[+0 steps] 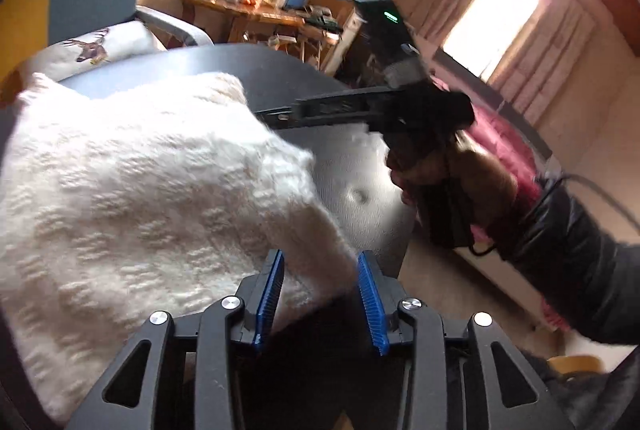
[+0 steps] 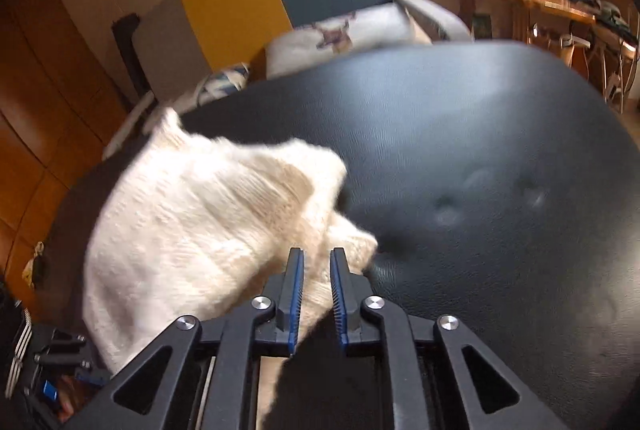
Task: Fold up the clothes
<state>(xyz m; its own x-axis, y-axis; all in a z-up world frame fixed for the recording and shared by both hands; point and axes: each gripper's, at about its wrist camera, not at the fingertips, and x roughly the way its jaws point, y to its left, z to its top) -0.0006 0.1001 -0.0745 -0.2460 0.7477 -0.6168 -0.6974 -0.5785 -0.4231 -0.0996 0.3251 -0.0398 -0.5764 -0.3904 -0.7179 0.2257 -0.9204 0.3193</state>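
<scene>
While both grippers flank its edges, white sweater (image 1: 152,185) lies on black ottoman (image 2: 480,133).

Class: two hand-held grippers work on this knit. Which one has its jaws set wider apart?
The left hand-held gripper: its blue pads stand wide apart over the white knit's edge. The right hand-held gripper has a narrow gap with knit between its pads.

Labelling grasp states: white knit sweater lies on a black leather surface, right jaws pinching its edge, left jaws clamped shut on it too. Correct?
Not quite. In the left wrist view the left gripper has its jaws open, only straddling the white knit sweater. The rest holds: right gripper pinches its edge on the black leather surface.
</scene>
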